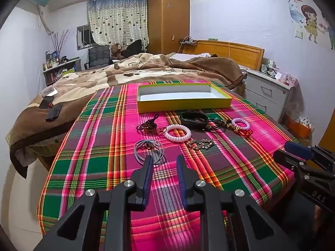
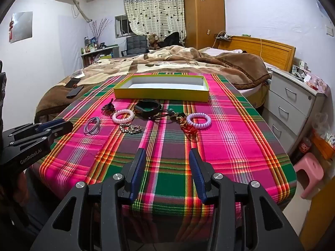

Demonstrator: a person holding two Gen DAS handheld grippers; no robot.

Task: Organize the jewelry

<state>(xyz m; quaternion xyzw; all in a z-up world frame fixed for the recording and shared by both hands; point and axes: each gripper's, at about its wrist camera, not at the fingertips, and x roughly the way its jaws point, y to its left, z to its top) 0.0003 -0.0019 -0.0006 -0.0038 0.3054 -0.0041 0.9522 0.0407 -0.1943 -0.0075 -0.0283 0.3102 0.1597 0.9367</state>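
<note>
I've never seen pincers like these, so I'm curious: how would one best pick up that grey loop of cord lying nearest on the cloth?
Judging by how the grey cord loop lies flat on the plaid cloth, I would bring the open left tool down from above and pinch across the near strands, where they bunch together. The pale spiral bracelet lies apart, so it should not be disturbed.

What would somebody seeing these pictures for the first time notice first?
Probably the loud pink, green and orange plaid cloth covering the table, which fills both views. Next, the yellow box at its far end, open and empty, with jewelry scattered in front of it: two white coil bracelets, a black band and gray hair ties. Nearest the cameras, the left claw and right claw both hang open, holding nothing.
</note>
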